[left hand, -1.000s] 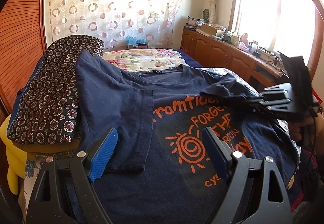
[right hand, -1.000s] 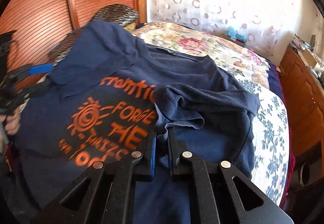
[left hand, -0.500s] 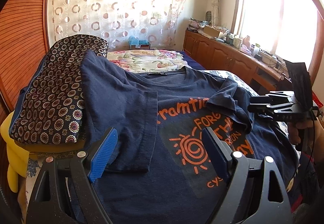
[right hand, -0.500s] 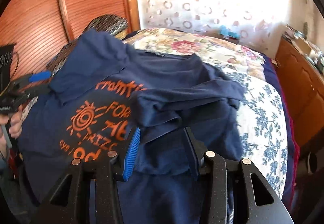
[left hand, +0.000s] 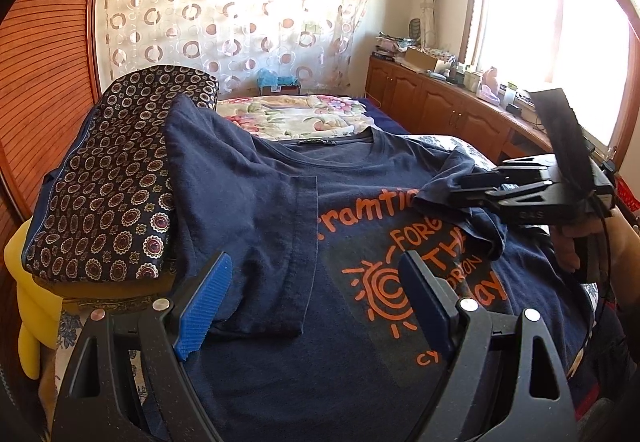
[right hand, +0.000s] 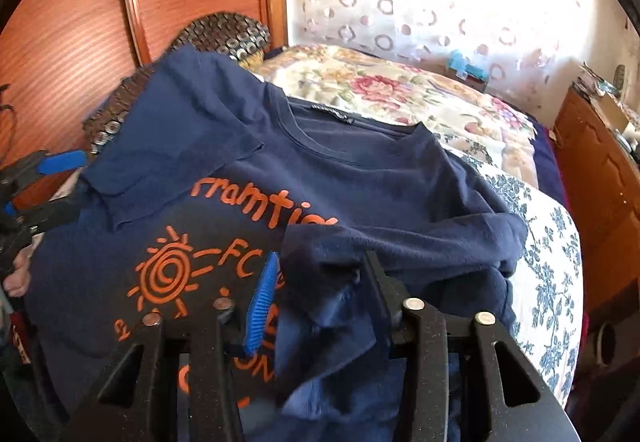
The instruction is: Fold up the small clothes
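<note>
A navy T-shirt with an orange sun print lies face up on the bed; it also shows in the right wrist view. Its left sleeve is folded in over the chest. My left gripper is open and empty just above the shirt's lower left part. My right gripper is open, with the crumpled right sleeve lying loose between its jaws. The right gripper also shows in the left wrist view, at the shirt's right side.
A patterned dark cushion on a yellow pillow lies left of the shirt, against a wooden panel. A floral quilt covers the far bed. Wooden cabinets with clutter run along the right under the window.
My right gripper was shut on the right sleeve a second ago; it has opened and let the sleeve drop onto the chest. My left gripper has stayed open and moved little.
</note>
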Demonstrator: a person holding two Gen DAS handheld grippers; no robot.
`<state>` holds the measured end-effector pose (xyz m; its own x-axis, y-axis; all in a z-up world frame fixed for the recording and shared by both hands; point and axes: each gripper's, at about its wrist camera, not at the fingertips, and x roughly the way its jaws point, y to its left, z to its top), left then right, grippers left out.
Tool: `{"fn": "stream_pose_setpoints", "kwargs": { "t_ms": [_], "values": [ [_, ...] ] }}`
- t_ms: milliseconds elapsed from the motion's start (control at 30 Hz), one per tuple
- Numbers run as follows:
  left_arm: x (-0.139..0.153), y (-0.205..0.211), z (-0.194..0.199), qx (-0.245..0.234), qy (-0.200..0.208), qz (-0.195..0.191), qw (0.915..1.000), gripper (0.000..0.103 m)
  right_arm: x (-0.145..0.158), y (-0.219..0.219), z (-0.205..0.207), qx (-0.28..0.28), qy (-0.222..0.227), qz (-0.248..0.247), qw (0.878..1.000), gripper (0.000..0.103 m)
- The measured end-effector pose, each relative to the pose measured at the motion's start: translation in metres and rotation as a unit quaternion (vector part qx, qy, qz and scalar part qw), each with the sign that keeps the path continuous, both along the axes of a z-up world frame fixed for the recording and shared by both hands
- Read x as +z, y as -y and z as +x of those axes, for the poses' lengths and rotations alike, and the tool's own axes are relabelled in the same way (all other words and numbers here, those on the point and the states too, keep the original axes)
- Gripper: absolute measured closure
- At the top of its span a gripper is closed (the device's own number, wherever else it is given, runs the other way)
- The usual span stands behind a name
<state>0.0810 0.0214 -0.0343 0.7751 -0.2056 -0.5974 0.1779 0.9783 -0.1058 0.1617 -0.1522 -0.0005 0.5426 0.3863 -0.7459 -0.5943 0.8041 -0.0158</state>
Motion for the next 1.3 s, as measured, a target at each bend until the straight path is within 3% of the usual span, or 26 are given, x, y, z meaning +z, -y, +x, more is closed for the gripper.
{"fn": "stream_pose_setpoints", "kwargs": {
  "t_ms": [33,100,333,367,533,600,767,933,1300],
  "values": [
    [0.0,-0.002,0.0,0.001,0.0,0.0,1.0,0.017,-0.002,-0.003,0.004,-0.002,-0.002,-0.009,1.0,0.085],
    [-0.001,-0.004,0.001,0.003,-0.001,0.0,1.0,0.017,-0.004,-0.01,0.01,0.001,-0.006,-0.016,1.0,0.099],
    [0.004,-0.02,0.017,0.011,-0.002,0.01,0.9999,0.017,0.017,-0.014,0.02,0.014,-0.001,0.056,0.998,0.098],
    [0.006,-0.022,0.021,0.011,-0.001,0.012,0.9999,0.017,0.019,-0.014,0.021,0.015,-0.001,0.065,0.998,0.096],
    [0.022,-0.037,0.045,0.018,0.006,0.029,0.9994,0.017,0.025,0.001,0.026,0.0,0.025,0.073,0.997,0.052],
    [0.027,-0.045,0.055,0.019,0.006,0.028,0.9994,0.017,0.022,0.013,0.027,-0.02,0.041,0.057,0.997,0.042],
    [0.033,-0.062,0.081,0.024,0.0,0.032,0.9992,0.017,0.005,0.054,0.045,-0.066,0.042,0.025,0.997,0.041],
    [0.027,-0.077,0.108,0.02,-0.024,0.024,0.9992,0.031,-0.012,0.093,0.067,-0.108,0.025,0.026,0.994,0.041],
    [0.011,-0.091,0.136,0.014,-0.059,0.012,0.9981,0.052,-0.032,0.091,0.108,-0.098,-0.03,0.026,0.994,0.041]
  ]
}}
